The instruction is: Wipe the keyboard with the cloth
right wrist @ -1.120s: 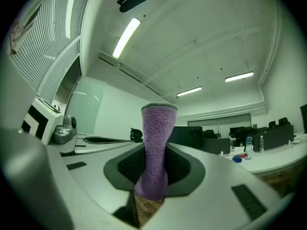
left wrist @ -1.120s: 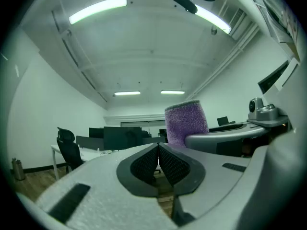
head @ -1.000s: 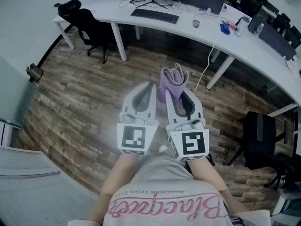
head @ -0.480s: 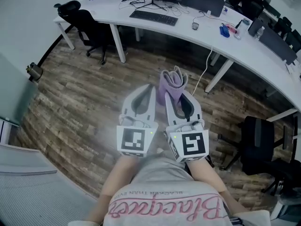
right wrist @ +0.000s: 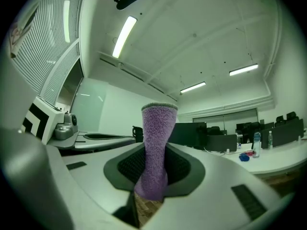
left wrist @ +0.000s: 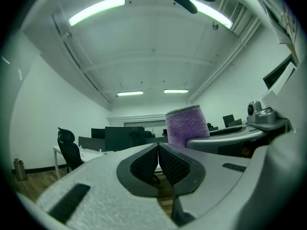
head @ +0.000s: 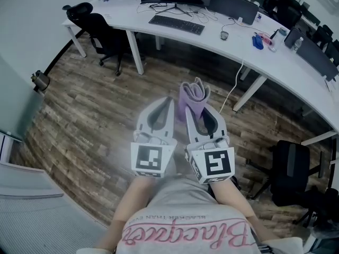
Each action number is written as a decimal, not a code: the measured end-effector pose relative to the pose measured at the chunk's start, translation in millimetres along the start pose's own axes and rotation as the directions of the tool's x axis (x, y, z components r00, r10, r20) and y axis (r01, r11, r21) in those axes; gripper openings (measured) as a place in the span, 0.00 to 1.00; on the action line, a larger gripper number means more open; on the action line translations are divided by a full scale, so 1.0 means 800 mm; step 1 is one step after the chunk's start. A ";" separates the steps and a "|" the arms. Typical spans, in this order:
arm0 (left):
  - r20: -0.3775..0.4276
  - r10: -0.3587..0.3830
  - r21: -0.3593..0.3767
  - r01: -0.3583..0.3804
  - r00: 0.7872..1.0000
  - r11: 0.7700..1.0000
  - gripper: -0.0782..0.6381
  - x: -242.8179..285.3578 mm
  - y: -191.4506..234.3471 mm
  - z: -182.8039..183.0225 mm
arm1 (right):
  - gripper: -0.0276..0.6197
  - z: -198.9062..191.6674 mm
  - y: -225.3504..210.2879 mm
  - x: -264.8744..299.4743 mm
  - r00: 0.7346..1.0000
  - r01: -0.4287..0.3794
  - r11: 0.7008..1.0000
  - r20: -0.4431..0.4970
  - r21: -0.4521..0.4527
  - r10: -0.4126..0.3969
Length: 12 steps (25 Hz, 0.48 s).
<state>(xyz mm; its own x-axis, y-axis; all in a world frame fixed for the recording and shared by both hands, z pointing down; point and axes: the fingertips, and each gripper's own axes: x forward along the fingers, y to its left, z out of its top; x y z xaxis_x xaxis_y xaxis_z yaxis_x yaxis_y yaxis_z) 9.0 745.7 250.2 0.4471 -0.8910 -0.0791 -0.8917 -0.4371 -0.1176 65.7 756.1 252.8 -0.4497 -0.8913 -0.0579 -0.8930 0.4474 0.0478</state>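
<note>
Head view steeply down; gripper views level; cloth [head: 192, 95] shared

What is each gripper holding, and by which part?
Right gripper clamps the purple cloth near its lower end, most standing above the jaws. Left gripper is shut, empty.

shirt [head: 185, 232]: large pink script word, seen flipped, we read roughly "Blacaquer", unsure | shirt, small grey capitals beside the script: we make out "THAN EVER", first word unclear | elsewhere: we read no print
</note>
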 end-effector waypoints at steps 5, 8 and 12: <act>0.002 -0.008 0.011 0.008 1.000 1.000 0.12 0.054 0.038 -0.007 | 0.18 -0.004 -0.023 0.058 1.000 0.018 1.000 -0.003 0.009 -0.018; 0.004 -0.015 0.010 0.015 1.000 1.000 0.12 0.087 0.064 -0.012 | 0.18 -0.008 -0.034 0.097 1.000 0.025 1.000 -0.004 0.014 -0.025; 0.000 -0.015 0.005 0.015 1.000 1.000 0.12 0.130 0.103 -0.022 | 0.18 -0.018 -0.043 0.156 1.000 0.021 1.000 -0.015 0.021 -0.021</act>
<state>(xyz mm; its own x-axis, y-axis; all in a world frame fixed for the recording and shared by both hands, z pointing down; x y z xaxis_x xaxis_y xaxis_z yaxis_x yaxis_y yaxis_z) -19.0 614.6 249.9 0.4607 -0.8842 -0.0775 -0.8844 -0.4500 -0.1235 40.1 628.2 258.3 -0.4310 -0.9013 -0.0443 -0.9024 0.4302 0.0258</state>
